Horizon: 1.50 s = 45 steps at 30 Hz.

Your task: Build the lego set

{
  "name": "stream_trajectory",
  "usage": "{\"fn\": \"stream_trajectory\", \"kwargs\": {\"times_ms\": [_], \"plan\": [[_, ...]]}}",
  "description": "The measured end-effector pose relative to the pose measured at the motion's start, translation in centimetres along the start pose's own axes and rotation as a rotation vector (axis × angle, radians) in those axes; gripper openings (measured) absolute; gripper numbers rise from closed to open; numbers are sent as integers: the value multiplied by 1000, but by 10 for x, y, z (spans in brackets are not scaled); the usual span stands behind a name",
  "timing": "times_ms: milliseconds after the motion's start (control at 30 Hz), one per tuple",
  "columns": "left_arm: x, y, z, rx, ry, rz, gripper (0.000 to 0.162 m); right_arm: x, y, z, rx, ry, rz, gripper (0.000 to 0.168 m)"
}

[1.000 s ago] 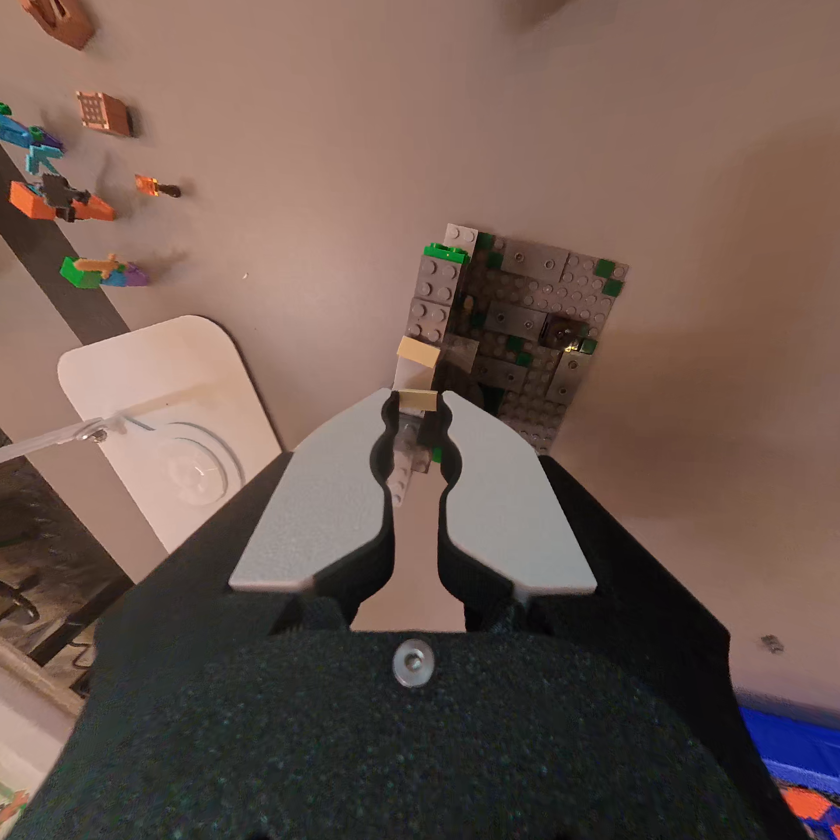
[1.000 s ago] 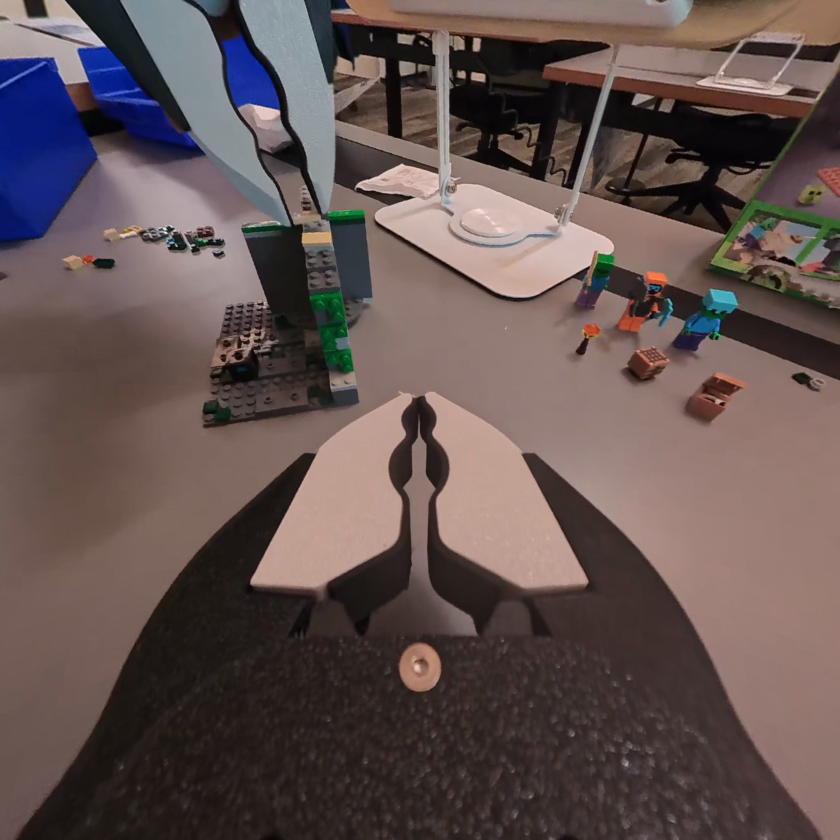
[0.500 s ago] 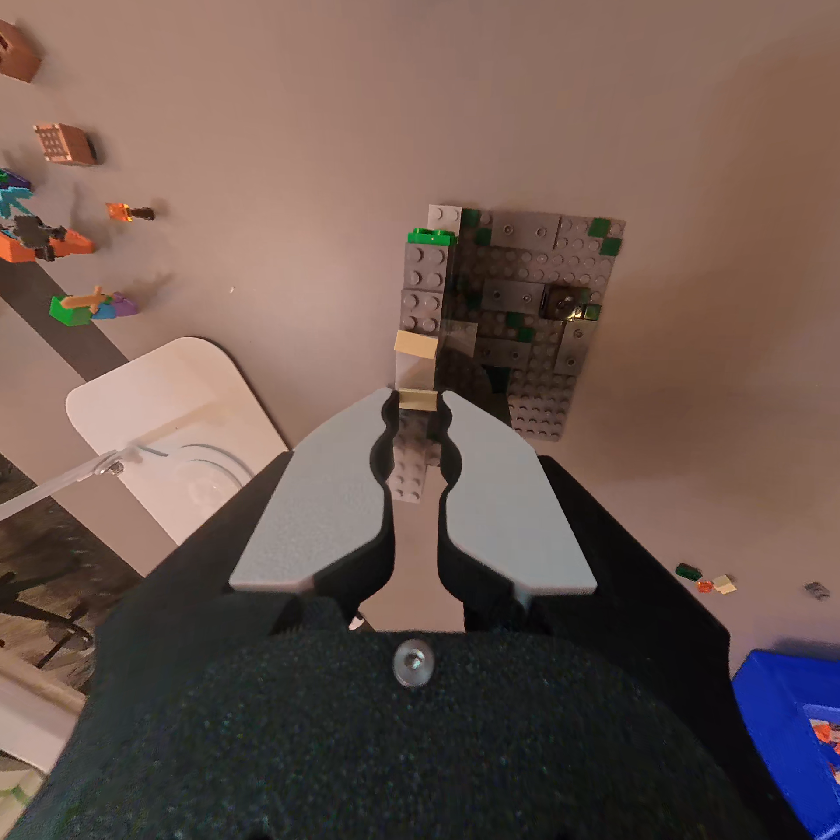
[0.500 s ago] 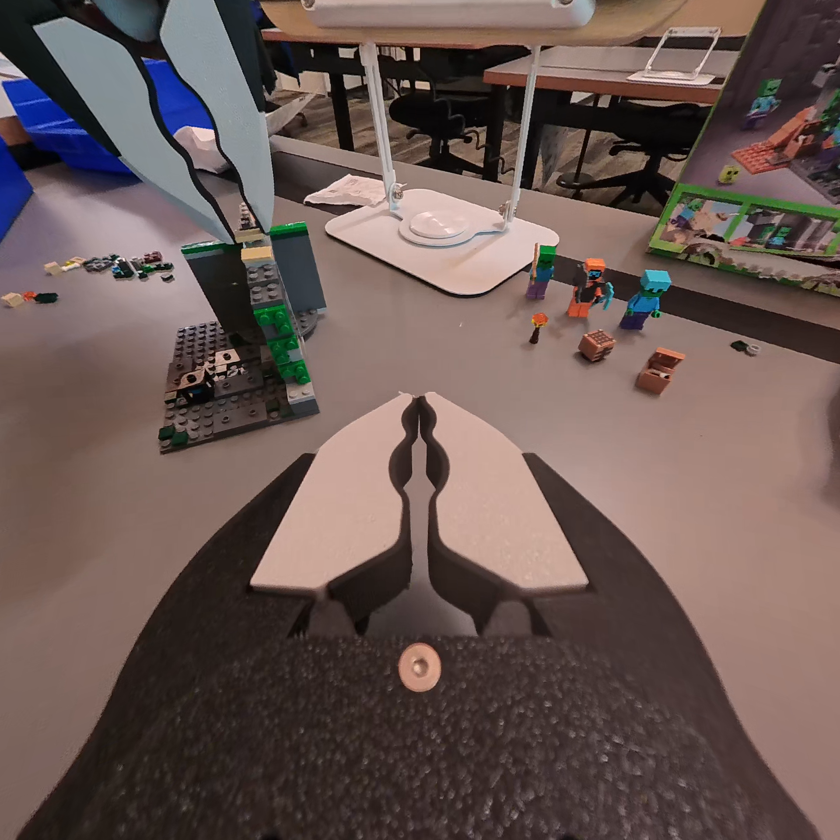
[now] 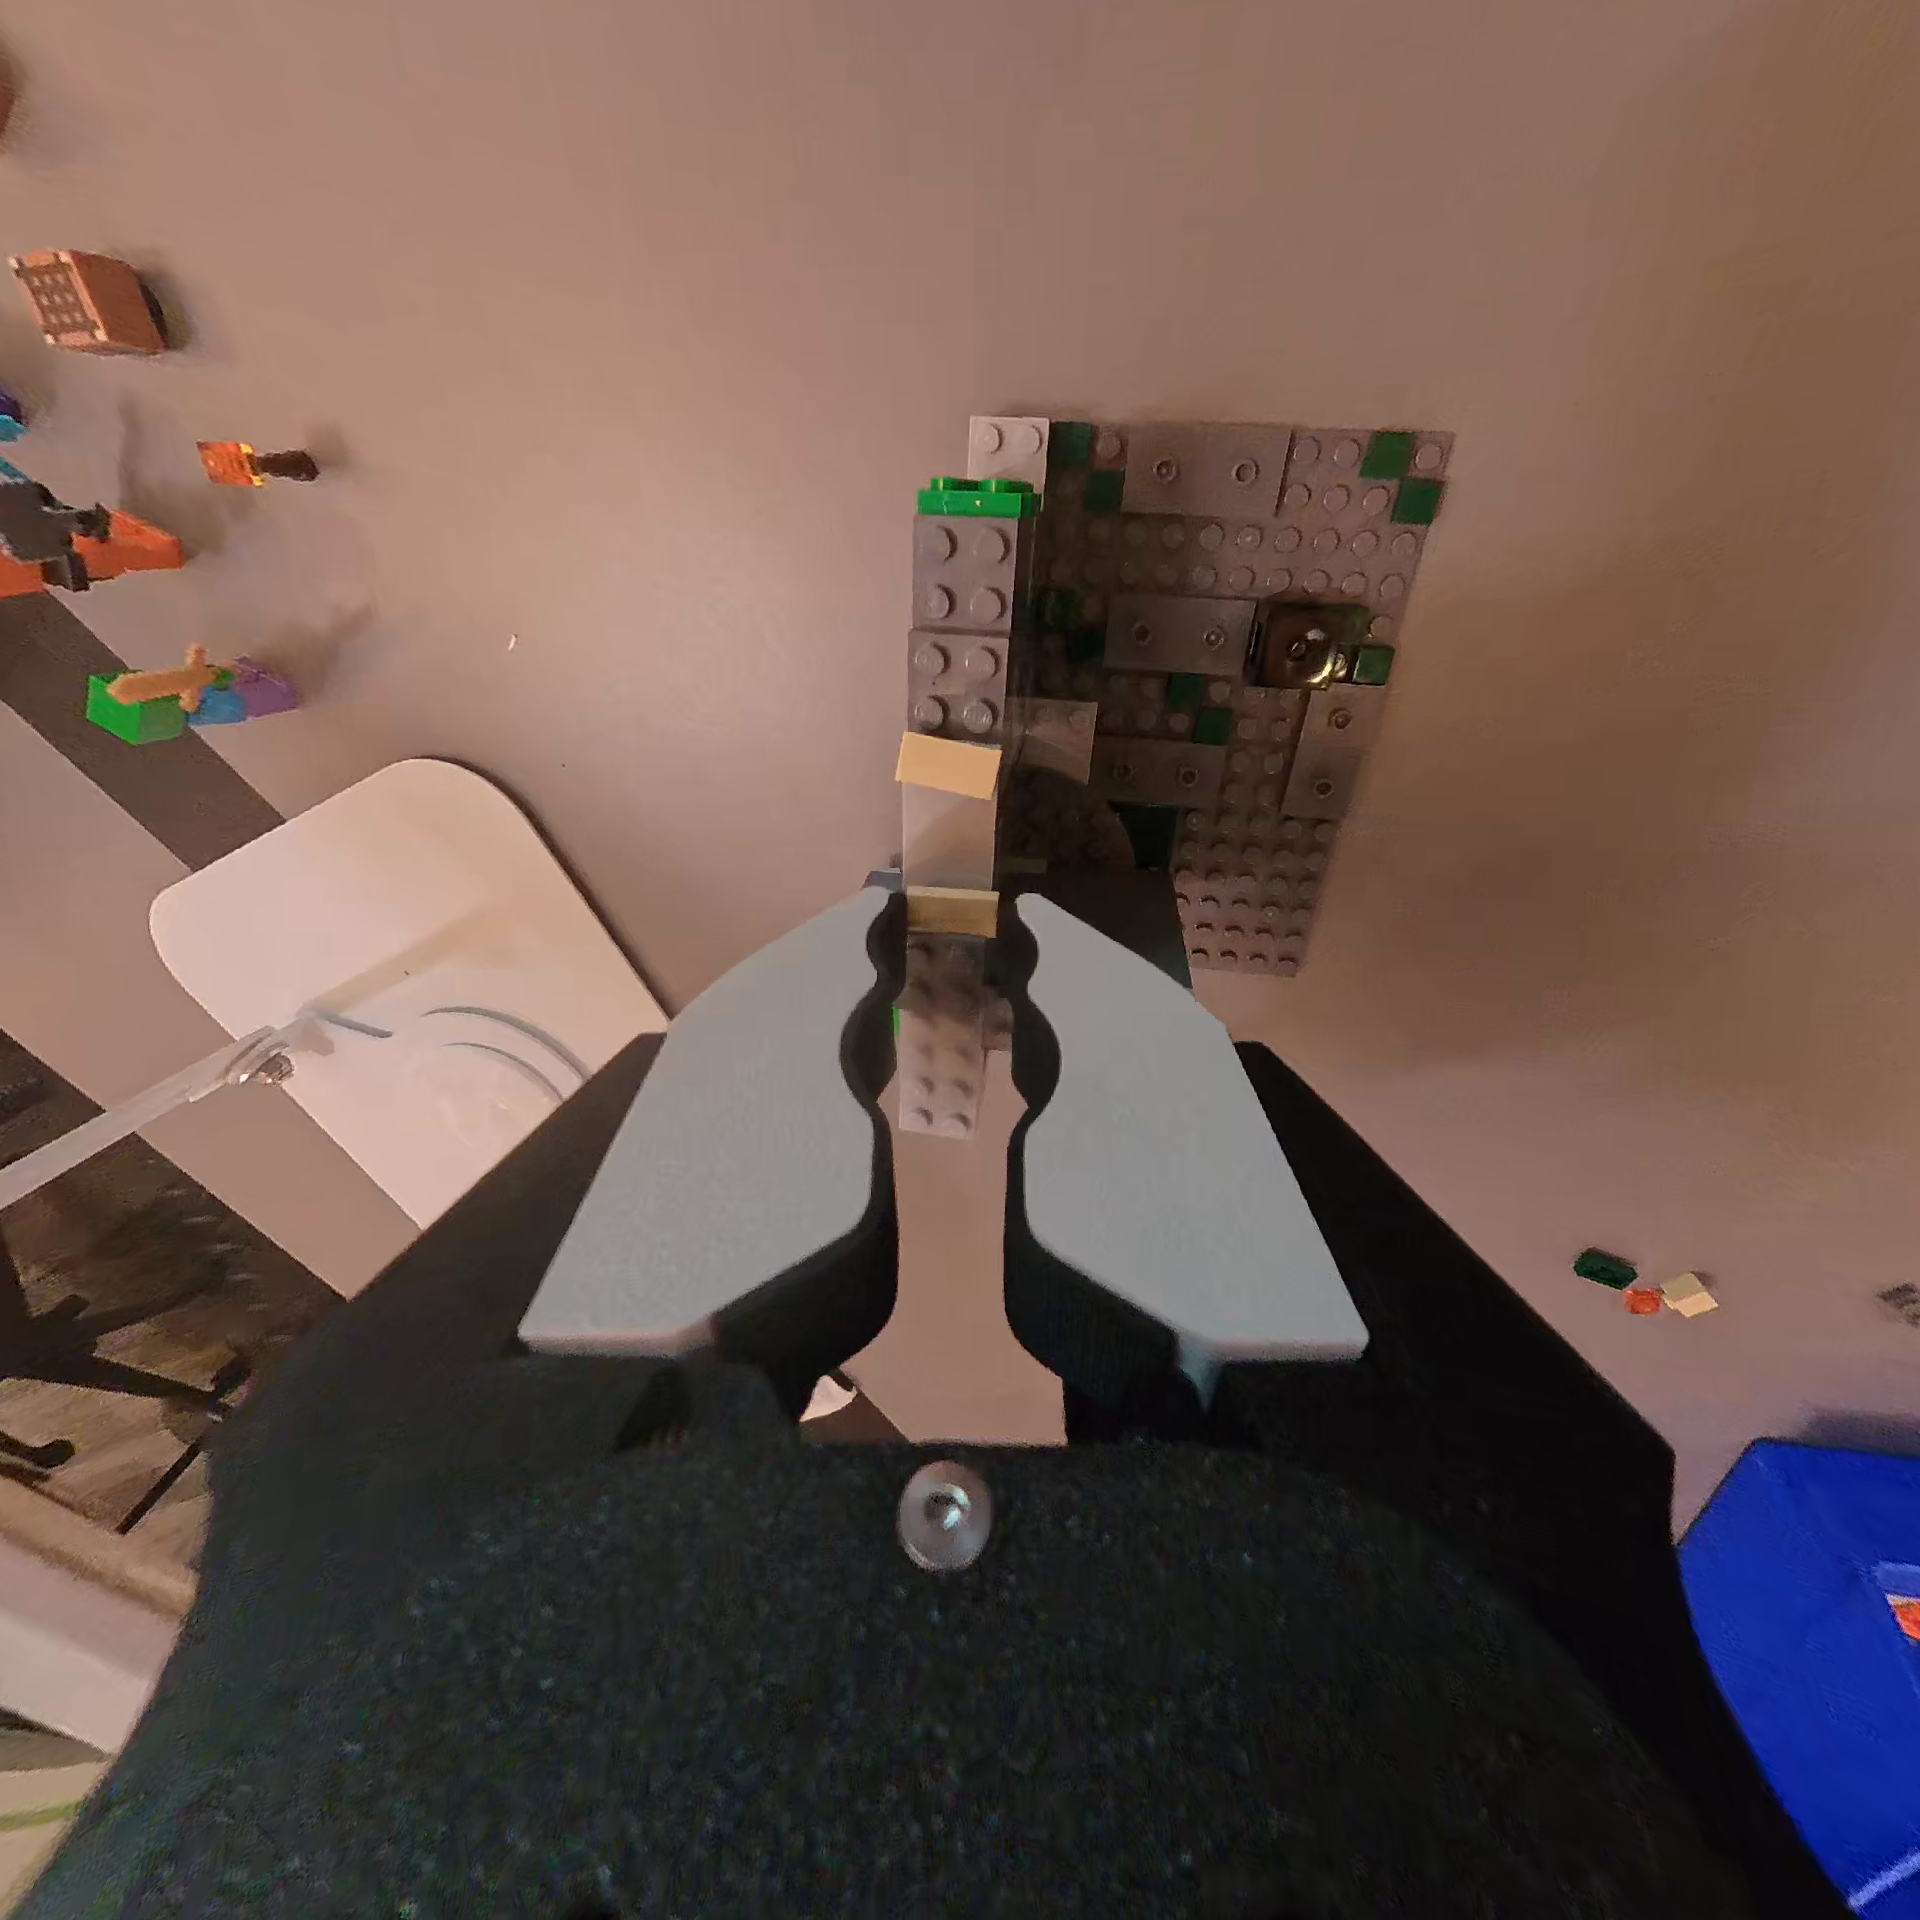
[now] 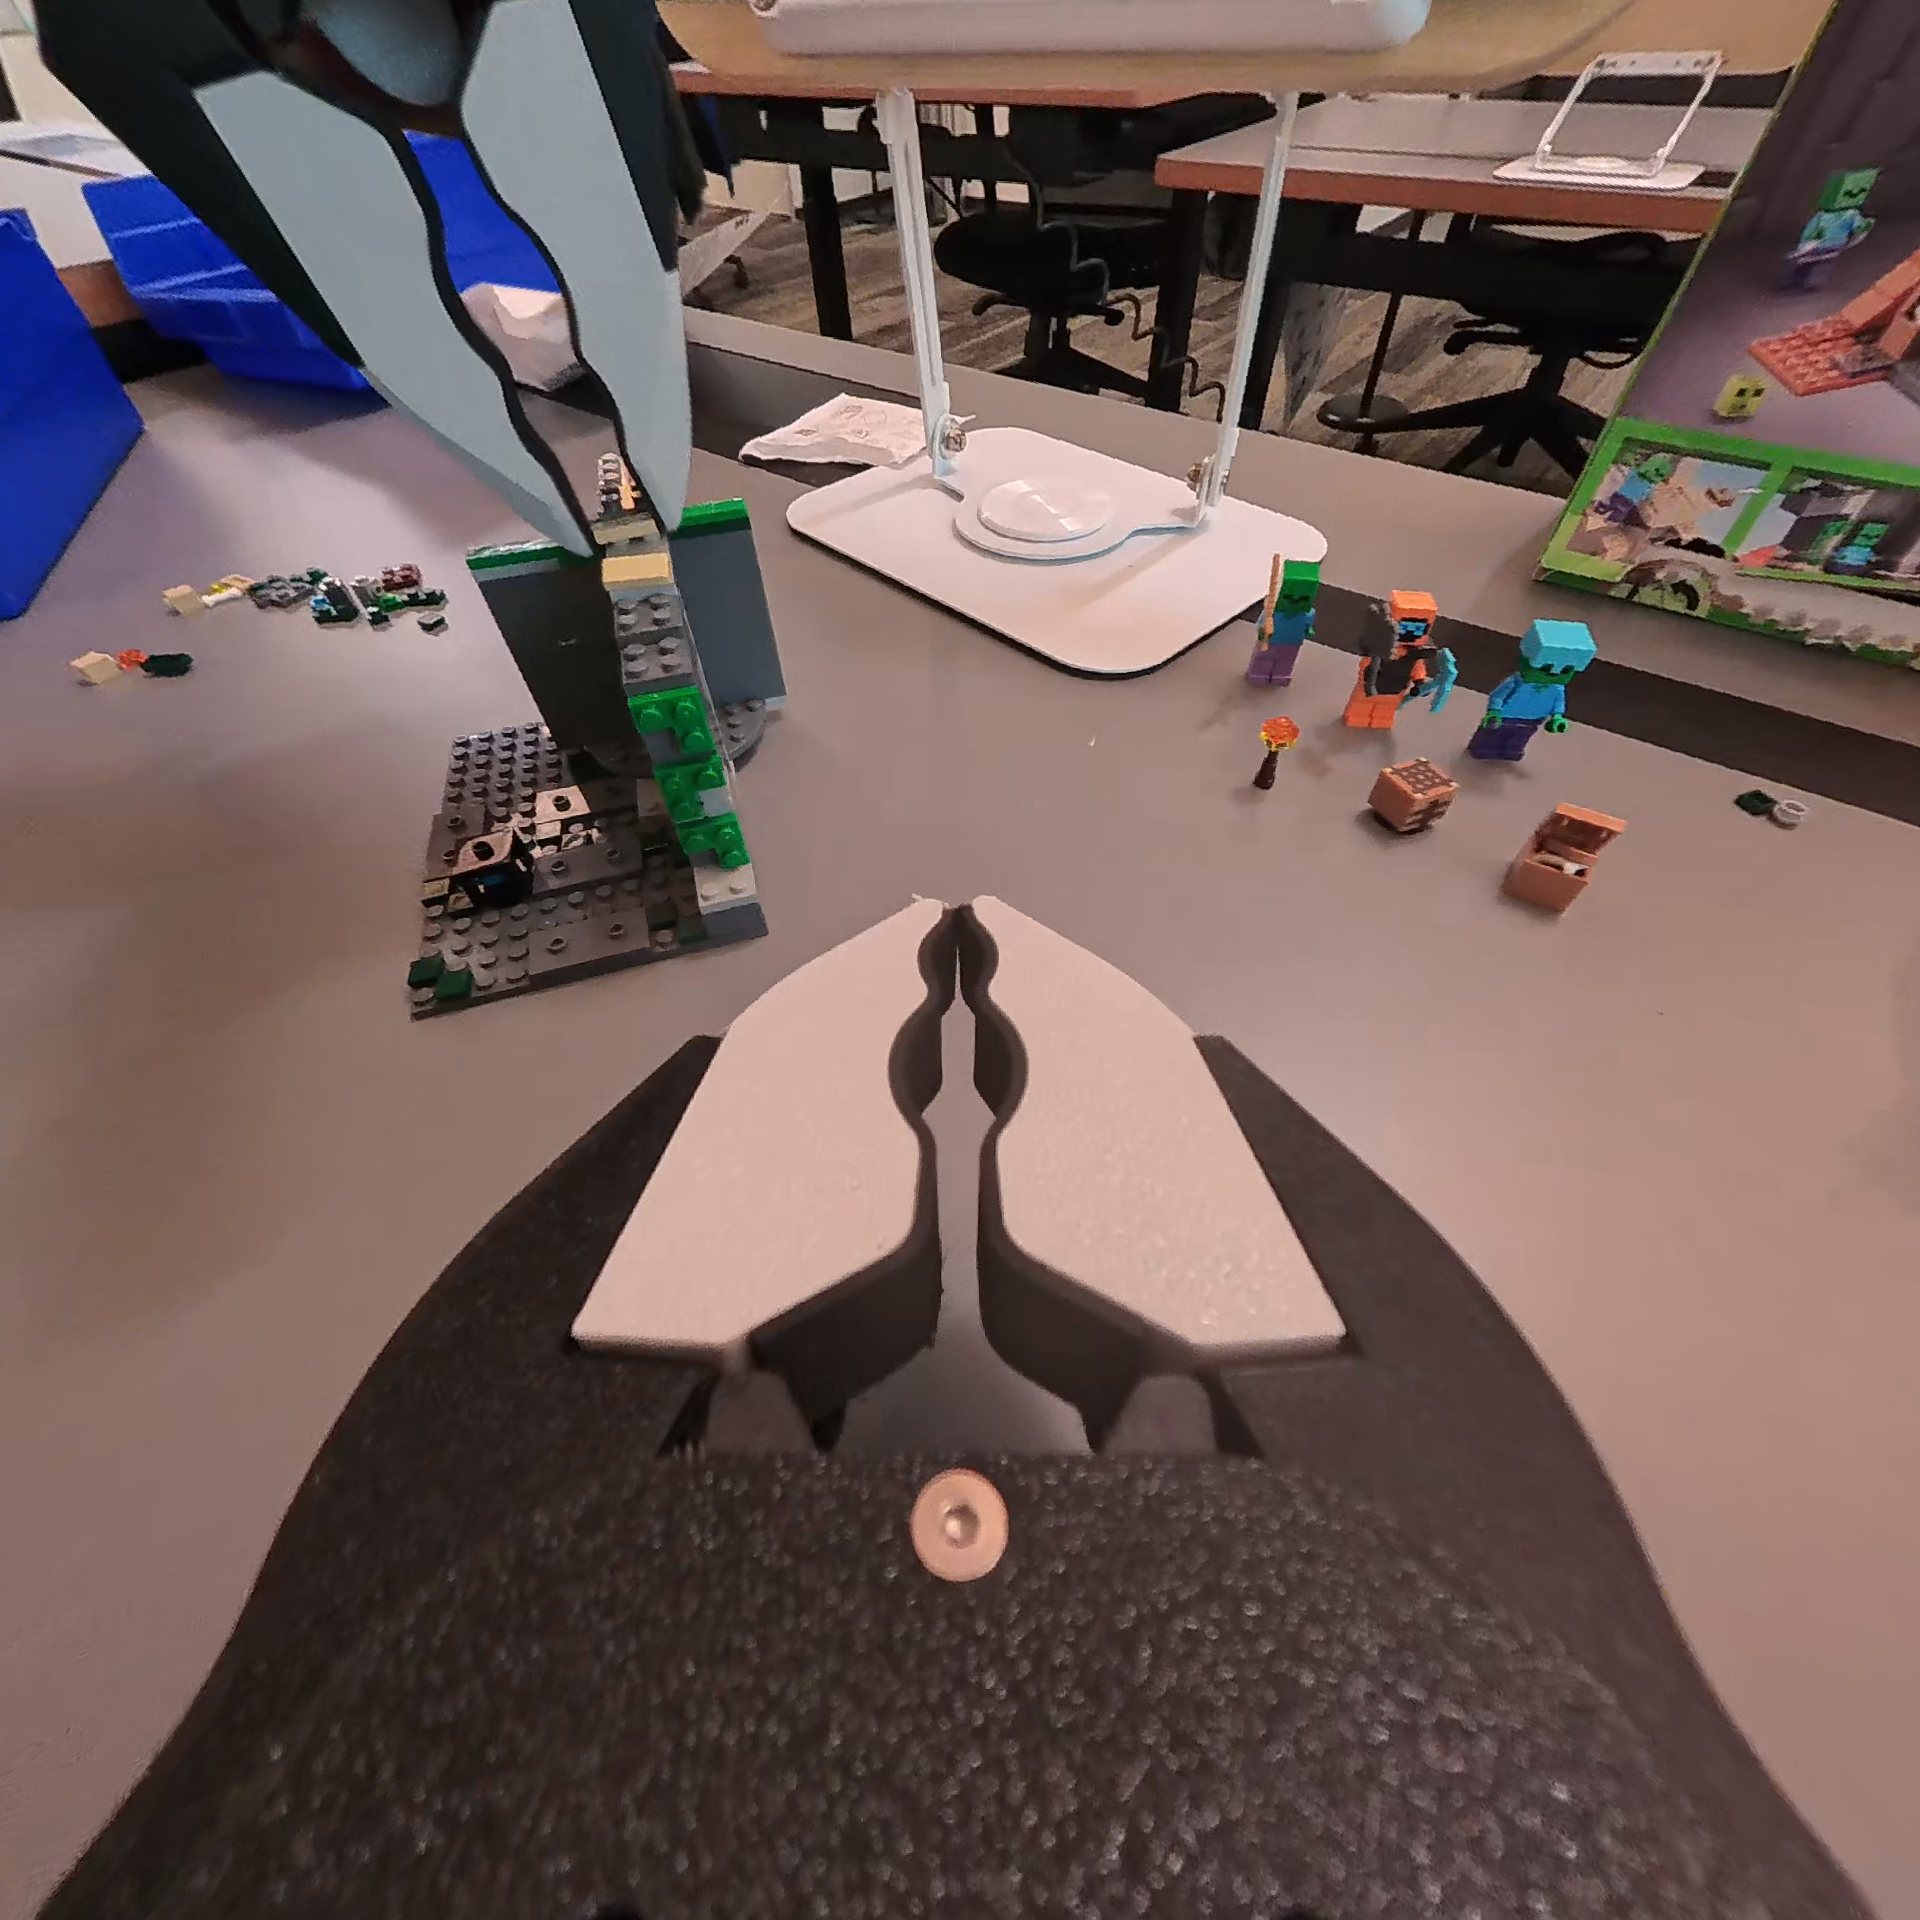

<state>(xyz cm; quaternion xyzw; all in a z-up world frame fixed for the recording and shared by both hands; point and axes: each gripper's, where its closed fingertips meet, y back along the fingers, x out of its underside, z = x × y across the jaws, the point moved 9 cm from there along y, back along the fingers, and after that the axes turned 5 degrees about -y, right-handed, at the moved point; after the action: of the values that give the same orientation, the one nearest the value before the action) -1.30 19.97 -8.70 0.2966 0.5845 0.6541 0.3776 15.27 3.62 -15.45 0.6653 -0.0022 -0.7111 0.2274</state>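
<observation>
Half a second on, squaring up over the tower (image 5: 961, 623), still pinching a tan tile (image 5: 952, 912) in the left gripper's (image 5: 951, 902) narrow jaws. Likely nearing seating. Keeping the right gripper's (image 6: 958, 909) jaws closed, empty.

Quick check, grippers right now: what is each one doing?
Left gripper: shut on a small tan piece above the grey tower.
Right gripper: shut, empty, hovering over the table.
</observation>
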Motion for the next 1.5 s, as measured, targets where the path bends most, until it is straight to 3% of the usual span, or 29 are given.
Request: {"fn": "stream_trajectory", "kwargs": {"times_ms": [567,733,1500], "plan": [[4,11,-1,-41,30,-5,17,2,-2,1,-6,9,15,0],[2,19,-1,-54,77,-64,0,4,-3,2,-19,13,27,0],[0,8,2,-33,68,-4,0,5,-4,2,-22,18,34,0]]}}
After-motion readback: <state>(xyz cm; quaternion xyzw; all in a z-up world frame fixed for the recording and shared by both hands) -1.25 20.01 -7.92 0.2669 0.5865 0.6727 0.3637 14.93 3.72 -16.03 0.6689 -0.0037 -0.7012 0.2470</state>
